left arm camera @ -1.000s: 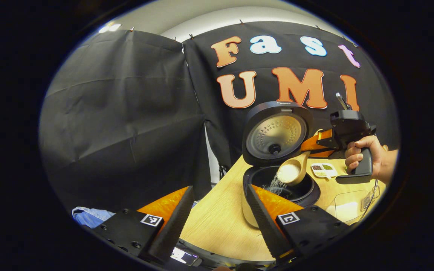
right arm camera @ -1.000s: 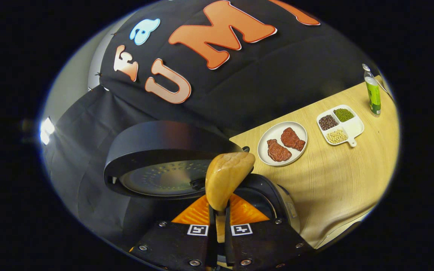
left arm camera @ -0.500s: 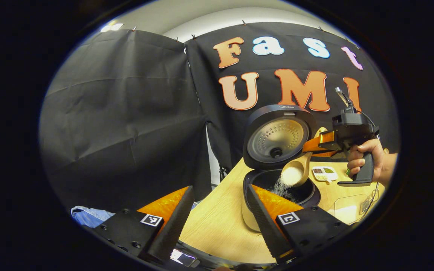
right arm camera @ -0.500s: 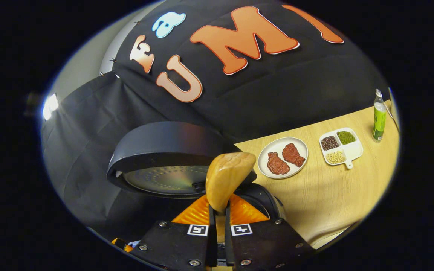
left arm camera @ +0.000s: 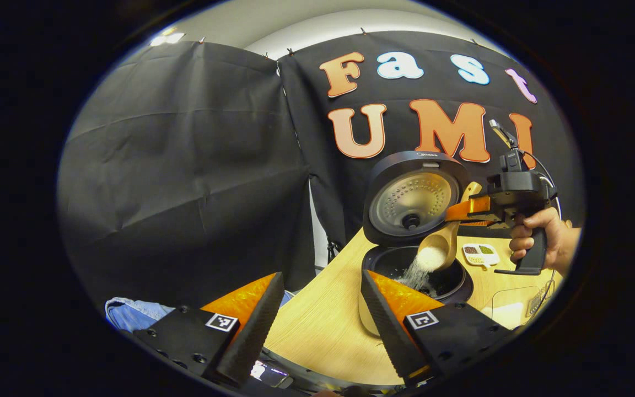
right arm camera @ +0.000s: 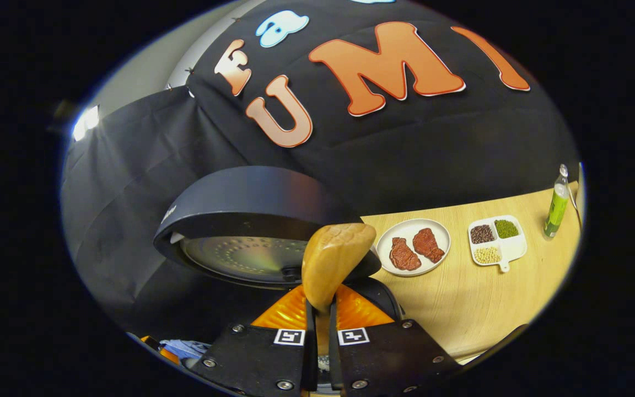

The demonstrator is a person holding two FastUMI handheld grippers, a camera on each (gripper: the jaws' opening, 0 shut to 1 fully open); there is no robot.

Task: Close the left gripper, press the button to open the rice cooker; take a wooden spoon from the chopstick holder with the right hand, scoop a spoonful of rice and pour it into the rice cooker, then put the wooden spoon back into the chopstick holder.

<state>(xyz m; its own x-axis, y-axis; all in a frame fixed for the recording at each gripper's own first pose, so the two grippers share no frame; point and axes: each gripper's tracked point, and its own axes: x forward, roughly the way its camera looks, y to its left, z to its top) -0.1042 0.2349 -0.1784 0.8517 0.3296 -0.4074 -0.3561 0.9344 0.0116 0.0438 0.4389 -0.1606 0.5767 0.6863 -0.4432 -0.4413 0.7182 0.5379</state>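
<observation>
1. In the left gripper view, our left hand-held gripper (left arm camera: 317, 325) sits at the bottom of the frame, released, its fingers spread wide with nothing between them and bare desk (left arm camera: 317, 331) in the gap.
2. Our right hand-held gripper (left arm camera: 461, 209) is at right of centre, clenched on the spoon (left arm camera: 440, 248) handle, a hand (left arm camera: 538, 237) on its grip.
3. The spoon bowl tilts down over the cooker (left arm camera: 414, 278) pot's far rim; rice (left arm camera: 419, 270) streams into the pot.
4. The lid (left arm camera: 414, 198) stands upright just behind the spoon, leaving little room there.
5. In the right gripper view, the spoon (right arm camera: 334, 262) rises from the shut fingers at lower centre, in front of the lid (right arm camera: 251, 220).
6. Open desk (right arm camera: 477, 298) lies at lower right, with a plate (right arm camera: 414, 240), a tray (right arm camera: 496, 242) and a bottle (right arm camera: 557, 204) well apart near the wall.
</observation>
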